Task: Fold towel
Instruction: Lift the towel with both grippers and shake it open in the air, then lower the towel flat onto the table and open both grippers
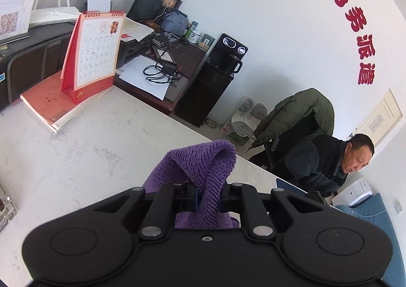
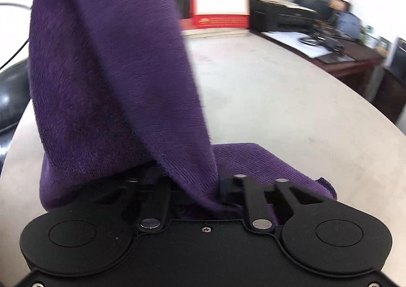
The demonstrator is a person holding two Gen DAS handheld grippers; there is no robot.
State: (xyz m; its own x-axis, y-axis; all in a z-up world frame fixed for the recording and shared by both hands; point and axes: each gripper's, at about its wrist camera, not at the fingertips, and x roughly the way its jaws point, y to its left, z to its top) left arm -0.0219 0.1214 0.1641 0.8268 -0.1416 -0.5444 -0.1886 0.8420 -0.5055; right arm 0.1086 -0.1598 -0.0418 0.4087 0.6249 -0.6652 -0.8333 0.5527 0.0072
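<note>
Purple towel [image 1: 203, 167] is hanging between both tools above the pale surface [image 1: 88, 160]. Left hand-held gripper [image 1: 208, 196] is pinching one bunched corner; right hand-held gripper [image 2: 192, 185] is clamping another edge, probably lifting the cloth so one half can be laid over the other.

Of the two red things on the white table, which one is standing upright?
The desk calendar stands upright; the red book lies flat beneath it.
</note>
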